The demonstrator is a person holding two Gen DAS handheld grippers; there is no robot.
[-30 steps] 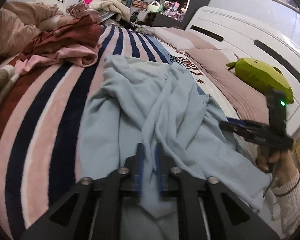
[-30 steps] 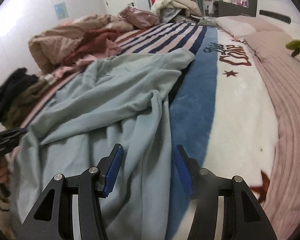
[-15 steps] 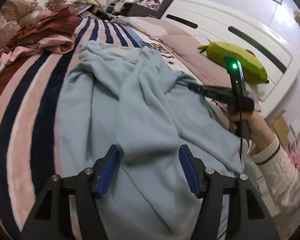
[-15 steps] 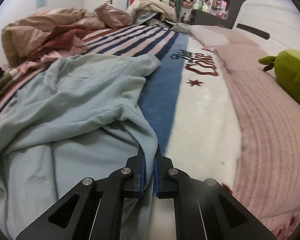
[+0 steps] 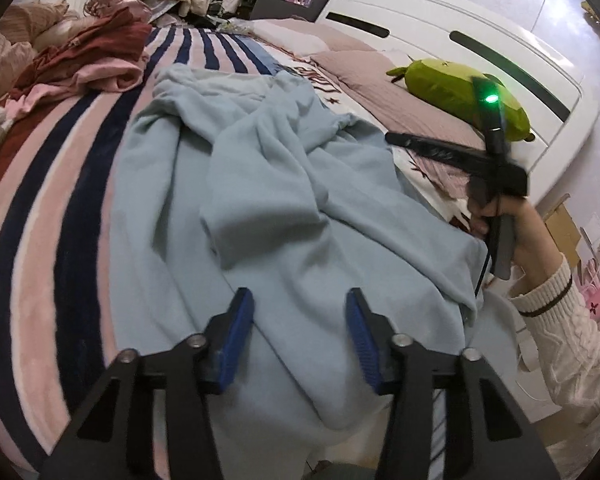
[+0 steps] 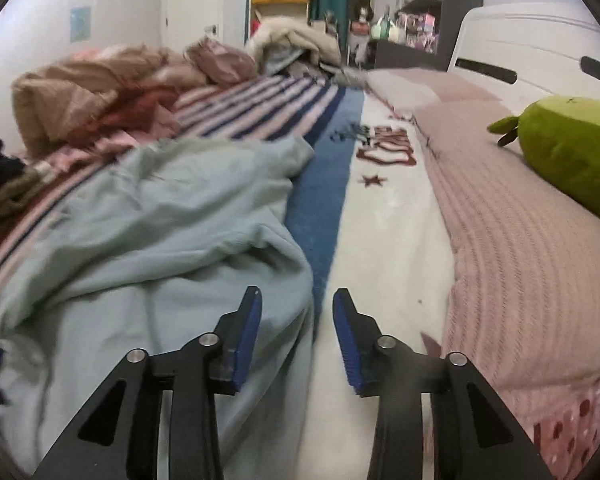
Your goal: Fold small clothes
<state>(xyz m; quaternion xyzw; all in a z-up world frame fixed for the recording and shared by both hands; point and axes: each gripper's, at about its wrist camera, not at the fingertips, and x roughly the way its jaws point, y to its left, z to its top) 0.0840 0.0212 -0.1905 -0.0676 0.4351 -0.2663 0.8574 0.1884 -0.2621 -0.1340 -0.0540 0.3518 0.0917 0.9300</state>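
Two pairs of blue-padded black jaws stand apart over the same pale blue fleece garment [image 5: 284, 184], neither pinching it. The left gripper [image 5: 298, 334] has its jaws closing with a loose fold of the blue cloth lying between the pads, which do not press on it. The right gripper [image 6: 296, 336] has its jaws opening, hovering above the garment's right-hand edge [image 6: 148, 240], where the cloth meets the bare blanket; nothing is clamped between them. In the left wrist view that right gripper shows from the side, black with a green light, held by a hand [image 5: 516, 232] in a cream knitted sleeve just beyond the garment's right edge. The garment lies rumpled and spread across a plush blanket with pink, white and navy stripes [image 5: 52, 208] on the bed. Left of the garment and further up the bed sits a heap of pink and dark red clothes [image 5: 96, 60]. Right of the garment lies a ribbed dusty-pink pillow [image 6: 520, 248], with a green plush toy [image 6: 572, 152] resting on it against the white headboard [image 5: 440, 16].
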